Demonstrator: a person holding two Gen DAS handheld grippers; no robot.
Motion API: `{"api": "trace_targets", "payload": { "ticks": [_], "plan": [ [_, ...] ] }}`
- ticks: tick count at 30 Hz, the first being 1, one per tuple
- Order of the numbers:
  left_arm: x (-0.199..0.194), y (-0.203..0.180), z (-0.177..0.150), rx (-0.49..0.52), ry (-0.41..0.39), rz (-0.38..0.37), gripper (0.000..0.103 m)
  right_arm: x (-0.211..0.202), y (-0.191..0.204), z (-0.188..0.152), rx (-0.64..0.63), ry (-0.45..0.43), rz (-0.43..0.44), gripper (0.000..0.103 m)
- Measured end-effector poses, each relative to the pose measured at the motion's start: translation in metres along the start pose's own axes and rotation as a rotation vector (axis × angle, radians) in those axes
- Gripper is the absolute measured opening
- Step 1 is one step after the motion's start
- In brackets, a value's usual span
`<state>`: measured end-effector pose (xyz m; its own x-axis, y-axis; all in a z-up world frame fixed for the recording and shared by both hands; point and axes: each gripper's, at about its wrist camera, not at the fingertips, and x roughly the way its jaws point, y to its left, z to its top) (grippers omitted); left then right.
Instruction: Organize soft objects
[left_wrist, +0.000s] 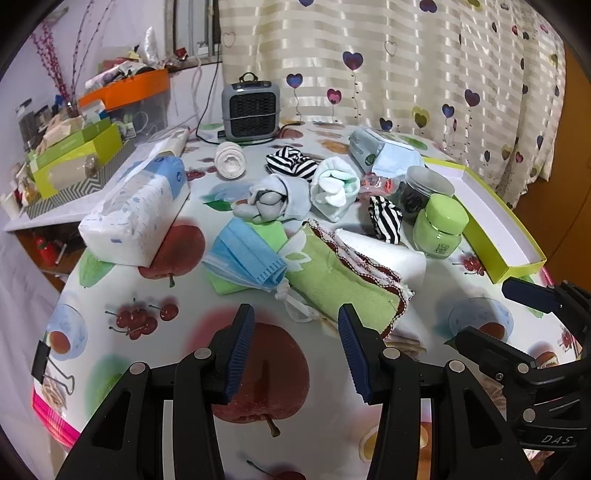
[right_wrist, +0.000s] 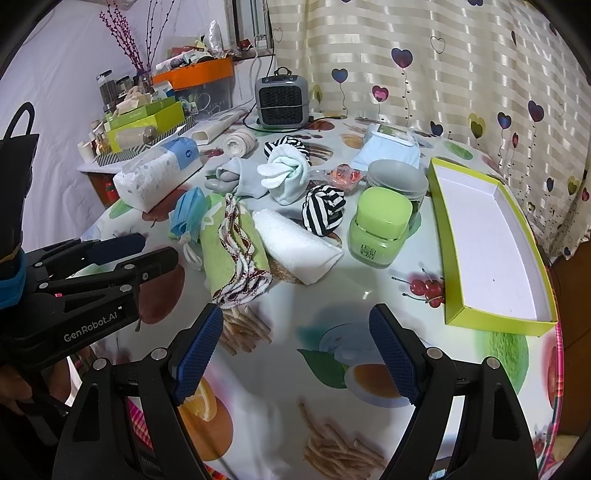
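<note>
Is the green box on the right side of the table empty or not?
Empty. The green box shows only its bare white floor; nothing lies inside it.

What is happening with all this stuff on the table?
A person holds two claws above a table with a fruit-print cover. Both the left claw and the right claw are open and empty. Rolled socks, a green towel, a white towel and blue face masks lie in a jumble. The green tray beside them is empty, so sorting hasn't begun.
</note>
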<state>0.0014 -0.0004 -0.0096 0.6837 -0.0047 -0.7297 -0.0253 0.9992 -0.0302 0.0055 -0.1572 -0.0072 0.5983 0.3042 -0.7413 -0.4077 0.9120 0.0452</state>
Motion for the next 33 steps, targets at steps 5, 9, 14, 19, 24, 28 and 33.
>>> {"api": "trace_targets", "payload": {
  "ticks": [5,9,14,19,24,28,33],
  "plan": [
    [0.0001,0.0011,0.001,-0.004,0.0,0.001,0.046,0.0002,0.0005,0.0004,0.002,0.0,-0.002,0.082],
    [0.0001,0.0008,0.0009,-0.001,-0.001,-0.003,0.046,-0.0001,-0.0003,0.0021,0.004,-0.002,0.0,0.082],
    [0.0005,0.0025,0.0041,-0.004,0.001,-0.009,0.046,-0.0002,-0.0038,0.0015,0.007,-0.007,0.006,0.082],
    [0.0011,0.0028,0.0039,-0.002,0.002,-0.002,0.046,-0.0006,-0.0038,0.0015,0.008,-0.01,0.007,0.082],
    [0.0018,0.0017,0.0022,0.0,0.0,0.004,0.046,-0.0012,-0.0044,0.0016,0.006,-0.016,0.011,0.082],
    [0.0032,0.0004,0.0,0.002,0.002,-0.004,0.046,-0.0015,-0.0046,0.0012,0.006,-0.019,0.014,0.082],
    [0.0047,-0.0019,-0.0018,0.007,0.005,-0.011,0.046,-0.0009,-0.0042,0.0017,0.004,-0.022,0.016,0.082]
  ]
}}
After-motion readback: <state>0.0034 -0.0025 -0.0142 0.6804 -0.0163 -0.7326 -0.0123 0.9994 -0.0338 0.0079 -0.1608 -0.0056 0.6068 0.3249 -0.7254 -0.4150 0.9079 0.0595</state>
